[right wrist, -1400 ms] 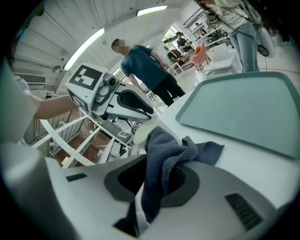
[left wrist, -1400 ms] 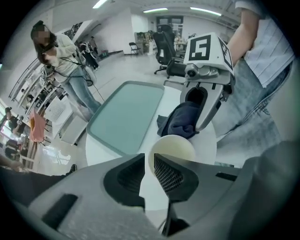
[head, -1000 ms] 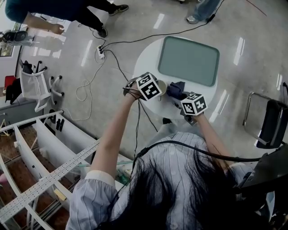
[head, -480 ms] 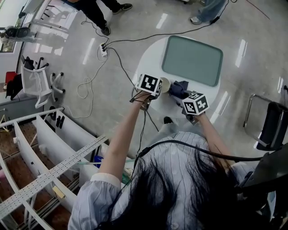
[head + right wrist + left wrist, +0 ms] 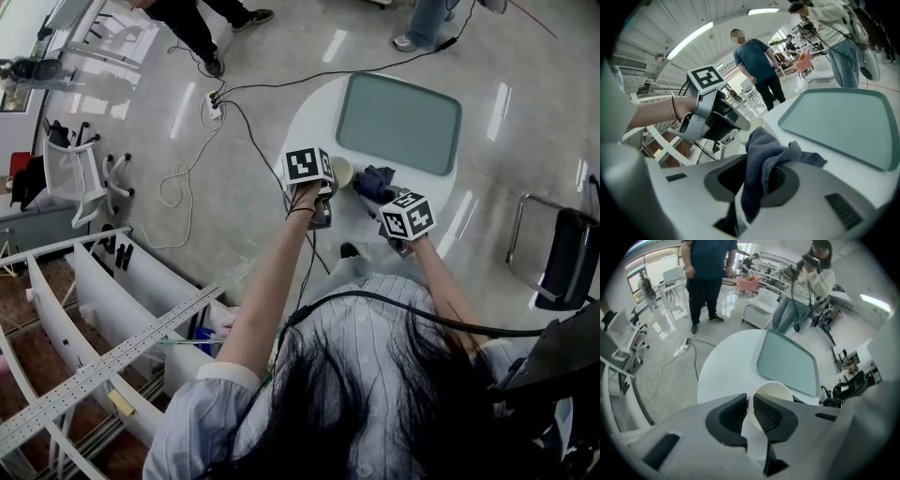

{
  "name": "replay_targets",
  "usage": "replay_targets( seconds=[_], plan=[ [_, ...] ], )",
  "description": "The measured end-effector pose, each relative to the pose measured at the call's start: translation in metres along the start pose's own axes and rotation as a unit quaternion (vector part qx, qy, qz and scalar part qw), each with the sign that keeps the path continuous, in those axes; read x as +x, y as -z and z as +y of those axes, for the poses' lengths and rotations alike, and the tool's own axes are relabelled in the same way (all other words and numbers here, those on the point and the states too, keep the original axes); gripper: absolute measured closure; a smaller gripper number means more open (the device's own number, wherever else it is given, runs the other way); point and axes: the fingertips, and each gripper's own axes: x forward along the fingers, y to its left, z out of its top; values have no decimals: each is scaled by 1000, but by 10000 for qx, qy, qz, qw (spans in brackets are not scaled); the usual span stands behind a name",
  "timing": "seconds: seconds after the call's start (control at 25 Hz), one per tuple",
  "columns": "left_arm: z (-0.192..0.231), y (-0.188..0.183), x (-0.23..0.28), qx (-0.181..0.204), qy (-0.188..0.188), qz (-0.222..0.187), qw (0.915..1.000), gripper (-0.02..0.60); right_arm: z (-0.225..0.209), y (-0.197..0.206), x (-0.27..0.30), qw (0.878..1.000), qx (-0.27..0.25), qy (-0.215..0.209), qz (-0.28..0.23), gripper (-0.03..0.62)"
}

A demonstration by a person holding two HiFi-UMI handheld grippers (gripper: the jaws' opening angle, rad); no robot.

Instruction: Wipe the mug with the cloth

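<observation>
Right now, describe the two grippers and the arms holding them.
Both the left gripper and right gripper have pale grey bodies, black pads and a cube of black-and-white square markers. The person wears a short-sleeved pale striped shirt and a thin dark band on the left wrist.

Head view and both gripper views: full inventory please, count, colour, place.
mug: 1, cream, wall pinched in the left gripper's jaws, over the table
cloth: 1, dark blue-grey, bunched in the right gripper's jaws
tray: 1, pale green, far side of the table
table: 1, white, round
power strip: 1, white, on the floor left of the table, cables attached
bystanders: 2 close by, dark top and pale top, beyond the table
left gripper: grey, shut on the mug
right gripper: grey, shut on the cloth
</observation>
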Motion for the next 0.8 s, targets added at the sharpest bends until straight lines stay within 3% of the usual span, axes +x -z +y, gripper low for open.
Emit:
replay_targets(
  seconds=[0.2,0.44,0.8],
  plan=[
    [3,7,-2,-1111,61,-200,9936,538,0,0,-6,9998,72,119,-116,514],
    [-8,23,-2,-2129,556,-326,9749,537,5,6,-8,9997,83,203,-87,514],
    [-14,19,-26,-1578,936,-773,9800,537,8,7,-19,9986,158,383,-338,514]
  ],
)
